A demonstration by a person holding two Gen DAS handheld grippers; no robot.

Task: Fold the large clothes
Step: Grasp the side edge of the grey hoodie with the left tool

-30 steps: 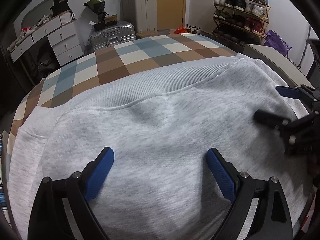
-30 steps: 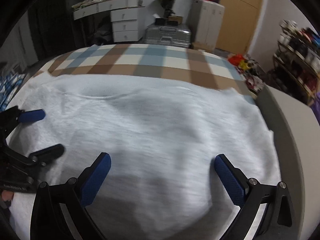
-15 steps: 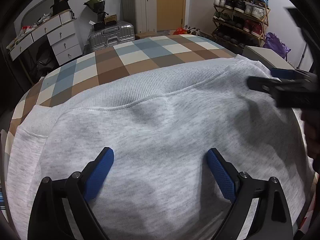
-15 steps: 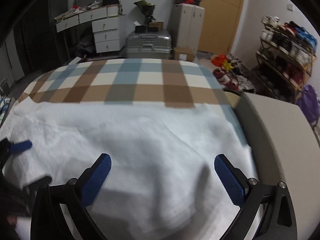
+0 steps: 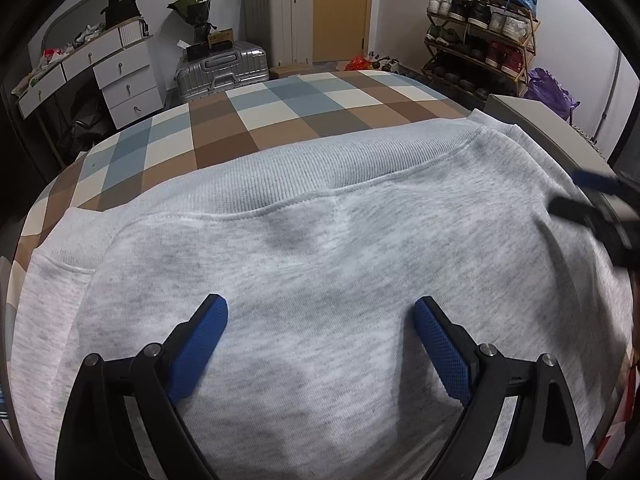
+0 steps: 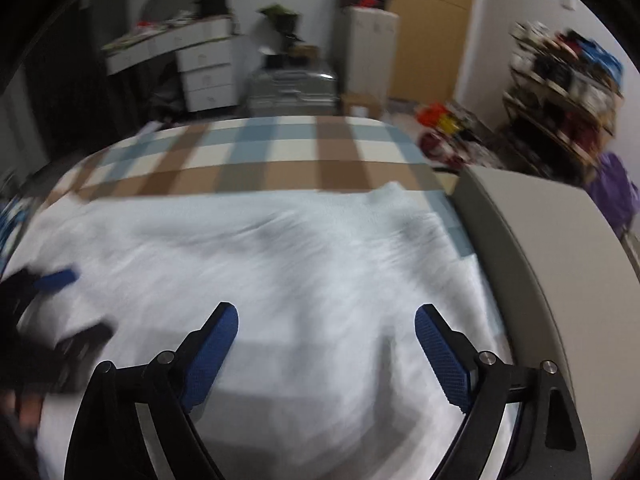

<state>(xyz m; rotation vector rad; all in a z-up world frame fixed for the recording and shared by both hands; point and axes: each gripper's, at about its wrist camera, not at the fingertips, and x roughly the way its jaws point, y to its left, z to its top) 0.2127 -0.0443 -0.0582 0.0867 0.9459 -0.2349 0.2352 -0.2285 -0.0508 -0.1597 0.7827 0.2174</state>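
One big grey sweatshirt (image 5: 320, 280) lies spread flat on a bed, filling the lower and middle part of both views. It is soft, light grey with tiny dark flecks. A ribbed band (image 5: 320, 172) runs across its far edge, with a sewn seam just under it. At the left of the left wrist view a sleeve (image 5: 44, 300) with its own seam lies flat beside the body. Soft dents and shadows show in the cloth.

Under it is a checked bed cover (image 5: 280, 116) in brown, blue and cream squares, bare in the upper middle of the frame.

Both sets of tongs hang over the cloth. The left tongs (image 5: 320, 316) are spread wide with nothing between the blue pads. The right tongs (image 6: 326, 324) are wide too but closing, pinching nothing; that view is blurry.

Behind the bed stand white drawers (image 5: 124, 84) at upper left, a silver suitcase (image 5: 224, 70), a tall white suitcase (image 5: 280, 24), a wooden door (image 5: 340, 8) and a shoe rack (image 5: 480, 28) at upper right. A grey board (image 6: 540, 260) edges the bed on the right.
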